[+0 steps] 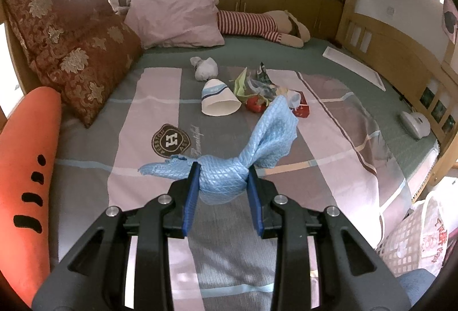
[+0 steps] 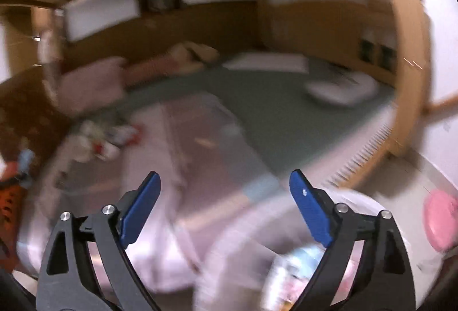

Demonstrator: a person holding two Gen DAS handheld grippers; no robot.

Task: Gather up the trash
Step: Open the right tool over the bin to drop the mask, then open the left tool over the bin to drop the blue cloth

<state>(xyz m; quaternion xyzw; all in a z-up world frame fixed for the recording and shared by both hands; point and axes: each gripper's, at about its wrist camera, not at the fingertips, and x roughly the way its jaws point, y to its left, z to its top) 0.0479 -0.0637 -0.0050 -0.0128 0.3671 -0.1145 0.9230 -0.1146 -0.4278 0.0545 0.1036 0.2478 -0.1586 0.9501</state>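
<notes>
My left gripper (image 1: 222,182) is shut on a crumpled light-blue textured cloth (image 1: 266,136), held above the striped bedspread (image 1: 120,173). Beyond it, trash lies in a small heap on the bed: a tipped white paper cup (image 1: 219,102), a white crumpled bundle (image 1: 204,69), a green wrapper (image 1: 240,85), a red round piece (image 1: 255,104) and a red packet (image 1: 302,110). The right wrist view is blurred. My right gripper (image 2: 224,185) is open with nothing between its fingers, over the bed's near edge. The trash heap (image 2: 106,139) shows far to its left.
Patterned brown pillows (image 1: 80,53), a pink pillow (image 1: 174,19) and an orange plush (image 1: 25,168) line the left side. A striped doll (image 1: 257,25) lies at the back. A white checked plastic bag (image 1: 415,239) hangs at the bed's right edge. A pink round thing (image 2: 440,222) lies on the floor.
</notes>
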